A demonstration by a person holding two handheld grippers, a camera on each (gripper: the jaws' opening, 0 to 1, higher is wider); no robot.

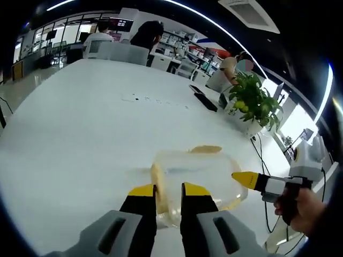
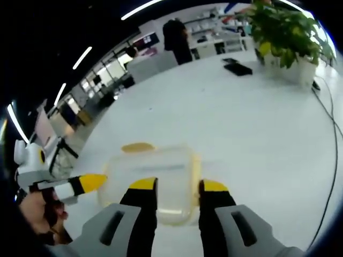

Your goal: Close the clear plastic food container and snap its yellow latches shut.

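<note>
The clear plastic container (image 1: pixel 203 176) lies on the white table (image 1: pixel 80 123), its lid seemingly on. One yellow latch (image 1: pixel 206 149) sits on its far edge and another yellow latch (image 1: pixel 157 182) on its near left edge, in the gap between the jaws of my left gripper (image 1: pixel 169 190), which is open. In the right gripper view the container (image 2: pixel 150 171) lies under my right gripper (image 2: pixel 179 186), open, with a yellow latch (image 2: pixel 195 171) beside its right jaw. The right gripper (image 1: pixel 247 180) also reaches the container's right rim; the left gripper (image 2: pixel 88 182) comes in at its left edge.
A potted plant (image 1: pixel 252 101) and dark flat devices (image 1: pixel 205 100) stand at the table's far right. People sit at desks behind the table (image 1: pixel 147 35). A cable (image 2: pixel 329 144) runs along the right side. A person's hand (image 1: pixel 300 206) holds the right gripper.
</note>
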